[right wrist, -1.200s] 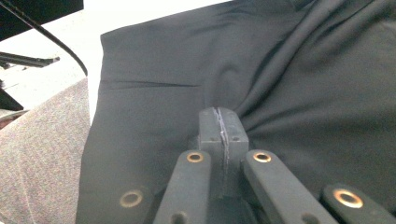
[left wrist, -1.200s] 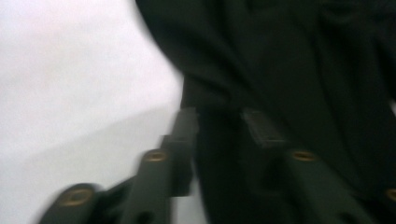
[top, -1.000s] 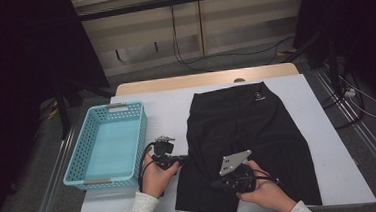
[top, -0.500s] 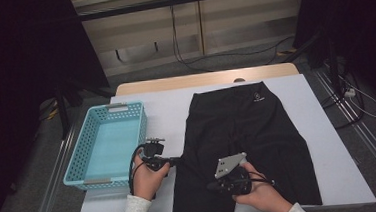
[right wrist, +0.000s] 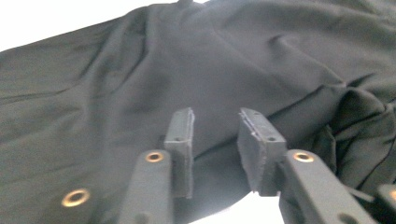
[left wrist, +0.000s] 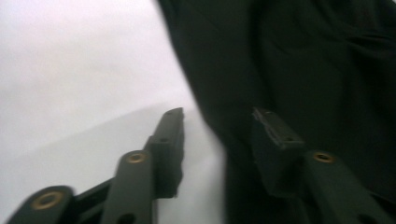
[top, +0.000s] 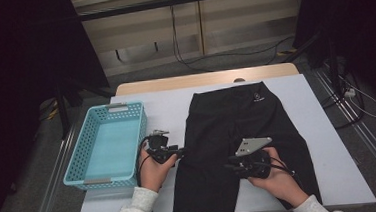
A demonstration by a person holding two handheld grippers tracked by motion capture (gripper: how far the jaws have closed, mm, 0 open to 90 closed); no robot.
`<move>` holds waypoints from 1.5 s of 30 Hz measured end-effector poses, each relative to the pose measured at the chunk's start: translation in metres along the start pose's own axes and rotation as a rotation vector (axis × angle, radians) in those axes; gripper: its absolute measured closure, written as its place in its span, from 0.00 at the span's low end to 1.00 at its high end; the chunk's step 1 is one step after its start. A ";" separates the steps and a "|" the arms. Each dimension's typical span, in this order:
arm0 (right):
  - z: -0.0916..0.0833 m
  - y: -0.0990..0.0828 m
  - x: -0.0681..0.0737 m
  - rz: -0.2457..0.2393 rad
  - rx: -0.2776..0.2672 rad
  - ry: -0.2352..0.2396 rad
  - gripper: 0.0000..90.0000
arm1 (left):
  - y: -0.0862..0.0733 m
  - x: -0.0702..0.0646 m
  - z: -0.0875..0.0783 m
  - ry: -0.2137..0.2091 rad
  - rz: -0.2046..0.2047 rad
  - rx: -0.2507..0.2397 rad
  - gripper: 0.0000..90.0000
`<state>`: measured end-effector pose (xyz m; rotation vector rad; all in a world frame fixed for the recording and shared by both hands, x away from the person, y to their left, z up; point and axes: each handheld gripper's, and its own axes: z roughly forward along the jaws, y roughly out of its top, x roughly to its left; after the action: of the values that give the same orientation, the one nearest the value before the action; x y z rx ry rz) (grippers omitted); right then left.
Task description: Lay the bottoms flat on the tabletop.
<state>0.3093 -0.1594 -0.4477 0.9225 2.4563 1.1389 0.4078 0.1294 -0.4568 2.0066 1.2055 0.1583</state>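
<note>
A pair of black shorts lies flat on the white table, waistband at the far side. My left gripper sits at the left edge of the shorts' left leg. Its jaws have just been opening and now stand open. In the left gripper view one jaw is over bare table and the other over the black cloth, with the cloth's edge between them, unpinched. My right gripper lies over the lower middle of the shorts. Its jaws have also just been opening and stand open above the creased cloth, gripping nothing.
A light blue plastic basket stands on the table's left part, close beside my left hand. The near table edge runs just below both hands. Bare white table shows right of the shorts. Cables lie on the floor beyond the far edge.
My right gripper has shifted a little to the right and away over the shorts. The left hand stays by the shorts' left edge. The shorts lie as before.
</note>
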 end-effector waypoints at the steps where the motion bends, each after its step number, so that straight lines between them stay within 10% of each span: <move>1: 0.001 -0.002 -0.001 0.002 0.002 0.000 0.70 | 0.003 0.003 0.005 0.004 -0.004 -0.023 0.57; 14: 0.003 -0.002 -0.003 0.001 -0.008 -0.017 0.60 | 0.016 -0.010 0.024 -0.016 0.019 0.029 1.00; 24: -0.011 -0.006 -0.010 0.017 -0.031 -0.038 0.57 | 0.027 0.020 0.020 0.009 -0.062 -0.014 1.00; 37: -0.037 -0.029 -0.025 0.068 -0.007 -0.120 0.56 | 0.027 0.017 0.020 -0.020 -0.063 -0.021 0.99; 45: -0.019 -0.025 -0.012 0.057 0.002 -0.092 0.56 | 0.029 0.013 0.020 -0.032 0.000 -0.032 0.68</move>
<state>0.2984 -0.1907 -0.4542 1.0285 2.3721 1.0873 0.4448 0.1212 -0.4547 1.9746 1.1755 0.1437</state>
